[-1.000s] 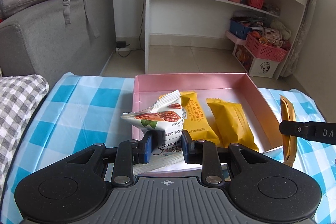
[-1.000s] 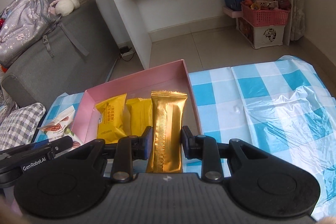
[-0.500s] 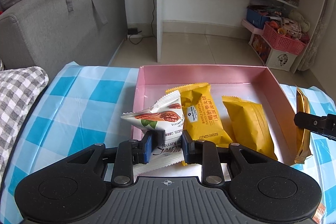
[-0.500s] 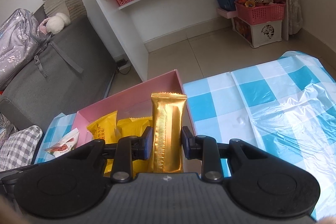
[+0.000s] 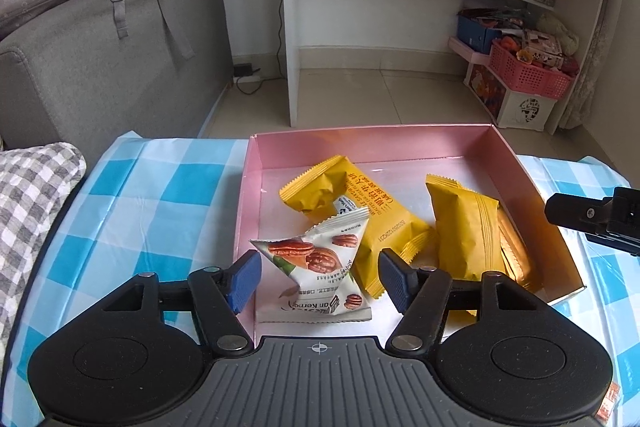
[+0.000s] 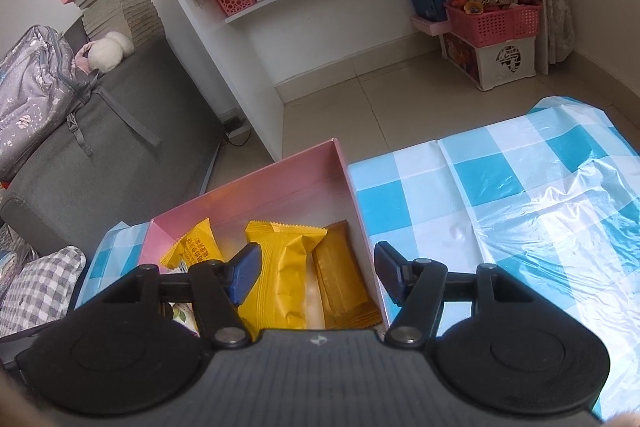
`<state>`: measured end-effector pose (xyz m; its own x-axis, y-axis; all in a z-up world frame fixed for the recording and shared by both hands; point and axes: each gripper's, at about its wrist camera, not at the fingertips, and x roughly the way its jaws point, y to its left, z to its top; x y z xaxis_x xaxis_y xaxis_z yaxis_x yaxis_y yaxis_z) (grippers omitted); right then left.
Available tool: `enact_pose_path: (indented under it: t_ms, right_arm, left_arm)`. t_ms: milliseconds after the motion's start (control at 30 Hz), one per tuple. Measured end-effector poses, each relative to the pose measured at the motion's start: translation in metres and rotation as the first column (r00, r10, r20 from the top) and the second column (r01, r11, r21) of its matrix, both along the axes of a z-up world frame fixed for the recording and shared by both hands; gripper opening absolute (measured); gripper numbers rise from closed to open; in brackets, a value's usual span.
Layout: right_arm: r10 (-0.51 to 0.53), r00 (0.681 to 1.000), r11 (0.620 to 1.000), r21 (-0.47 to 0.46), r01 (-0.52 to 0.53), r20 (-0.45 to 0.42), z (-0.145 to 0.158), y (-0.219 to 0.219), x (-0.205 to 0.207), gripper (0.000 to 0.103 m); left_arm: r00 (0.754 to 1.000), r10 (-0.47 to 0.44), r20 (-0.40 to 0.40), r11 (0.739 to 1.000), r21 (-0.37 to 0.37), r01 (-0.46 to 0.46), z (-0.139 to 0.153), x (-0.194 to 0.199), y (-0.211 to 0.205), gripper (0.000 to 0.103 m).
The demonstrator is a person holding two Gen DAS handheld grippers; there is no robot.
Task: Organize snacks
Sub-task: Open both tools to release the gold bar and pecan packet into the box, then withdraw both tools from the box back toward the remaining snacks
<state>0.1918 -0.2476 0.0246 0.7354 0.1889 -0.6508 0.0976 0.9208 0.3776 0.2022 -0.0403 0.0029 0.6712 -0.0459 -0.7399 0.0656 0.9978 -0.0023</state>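
My left gripper (image 5: 318, 277) hangs over the near left corner of the shallow pink cardboard box (image 5: 372, 141), and its blue-padded fingers (image 5: 244, 281) have just been opening; now they stand apart about half of their way. Between them lies the white triangular nut packet with pictures of pecans (image 5: 320, 267), but the pads do not press it on either side. The packet rests on the box floor and leans a little on the yellow flat biscuit packet with printed text (image 5: 352, 203) behind it. More to the right in the box lies a second plain yellow pillow packet (image 5: 466, 231), and close beside it, against the right wall, a golden foil bar wrapper (image 5: 514, 251).

My right gripper (image 6: 318, 273) is above the right end of the same box, and its fingers (image 6: 390, 273) have also just been opening, to about the half. They hold nothing. Below them the golden bar wrapper (image 6: 344, 279) lies along the right wall, just beside the plain yellow packet (image 6: 284, 275). I think the bar lies flat, but its near end is hidden under the body of my gripper.

The box stands on the counter with the blue and white checked plastic cloth (image 6: 500, 195). A grey checked cushion (image 5: 32, 203) lies at the left edge of this counter.
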Motion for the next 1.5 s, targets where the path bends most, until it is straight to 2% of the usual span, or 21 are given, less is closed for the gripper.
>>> enact_pose_path:
  t_ms: [367,500,733,967,1367,1500]
  right_arm:
    - [0.006,1.0,0.999,-0.043,-0.007,-0.014,0.014,0.0,-0.015,0.081]
    - [0.013,1.0,0.999,-0.052,-0.015,-0.028,0.017,0.0,-0.022,0.086]
    - [0.055,0.997,0.99,-0.127,-0.062,-0.054,0.022,0.007,-0.039,0.094]
    - [0.098,0.993,0.975,-0.192,-0.11,-0.069,0.021,0.01,-0.059,0.096]
    - [0.119,0.989,0.969,-0.205,-0.135,-0.089,0.022,0.009,-0.083,0.098]
    - [0.127,0.984,0.973,-0.177,-0.148,-0.123,0.019,0.011,-0.09,0.098]
  left_arm:
    - [1.0,-0.027,-0.014,0.998,-0.048,0.026,0.013,-0.022,0.011,0.081]
    - [0.999,-0.042,-0.011,0.998,-0.042,0.041,0.018,-0.033,0.019,0.088]
    - [0.999,-0.042,-0.034,0.997,-0.071,0.04,0.021,-0.053,0.044,0.094]
    - [0.998,-0.021,-0.064,0.998,-0.061,0.017,0.016,-0.072,0.074,0.096]
    - [0.997,-0.004,-0.082,1.0,-0.007,0.004,0.009,-0.097,0.109,0.096]
    - [0.996,0.001,-0.092,1.0,0.015,0.001,0.001,-0.101,0.118,0.096]
